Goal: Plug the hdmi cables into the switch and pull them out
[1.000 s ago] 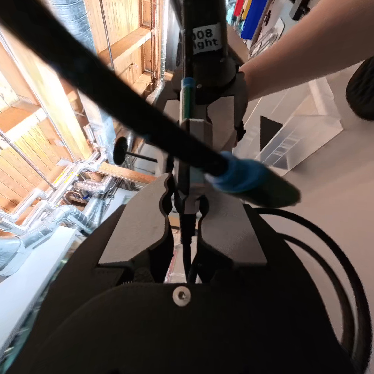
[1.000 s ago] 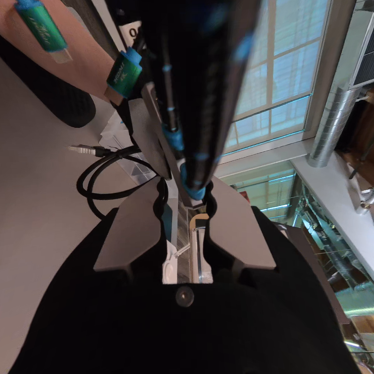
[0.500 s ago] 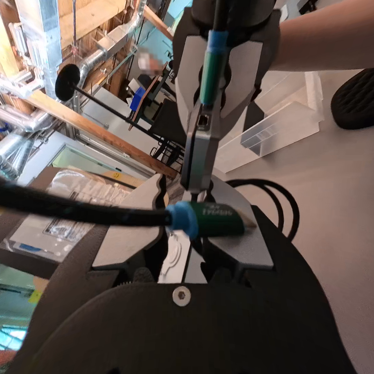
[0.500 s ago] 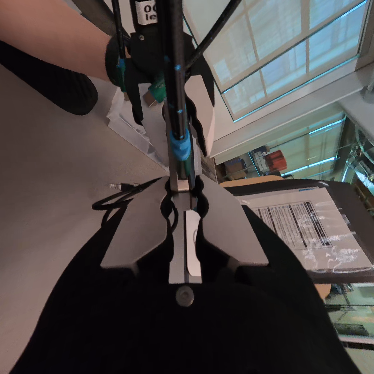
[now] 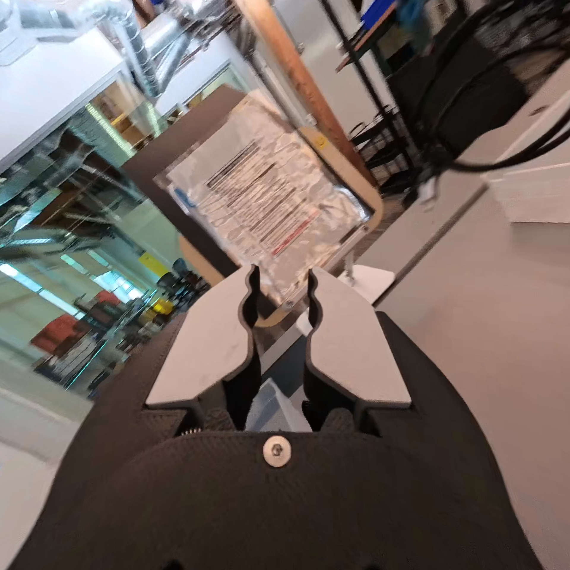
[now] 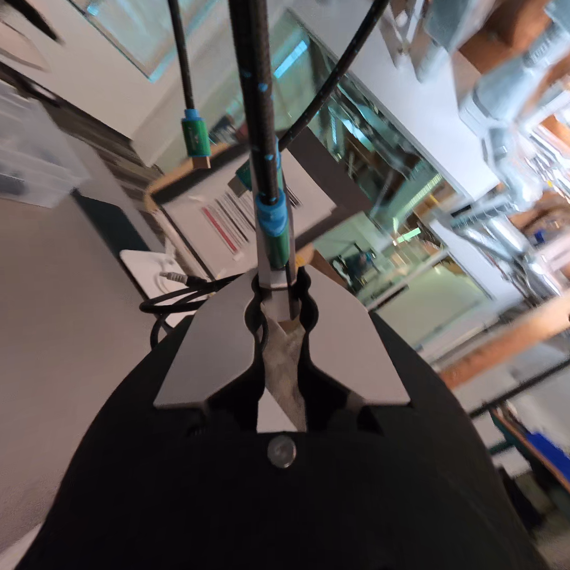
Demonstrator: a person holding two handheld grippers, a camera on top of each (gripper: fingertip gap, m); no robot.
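My right gripper point(image 6: 278, 276) is shut on the thin grey switch point(image 6: 277, 296) and holds it in the air above the table. One braided black HDMI cable point(image 6: 257, 92) is plugged into the switch by its green plug with a blue collar point(image 6: 276, 237). Two loose green plugs hang beside it, one at the left point(image 6: 196, 143) and one half hidden behind the cable point(image 6: 243, 180). My left gripper point(image 5: 282, 277) is open and empty, its jaws well apart, and no switch shows in its view. Blurred black cables point(image 5: 493, 154) hang at its upper right.
A thin black cable with a small jack point(image 6: 182, 297) lies coiled on the grey table point(image 6: 61, 308) by a white pad point(image 6: 145, 265). A board with a plastic-wrapped sheet point(image 5: 265, 197) stands past the table edge. A clear box point(image 5: 539, 191) is at the right.
My left gripper has let go of the switch, opened and swung away from it. My right gripper still holds the switch with one cable plugged in. Both views have turned.
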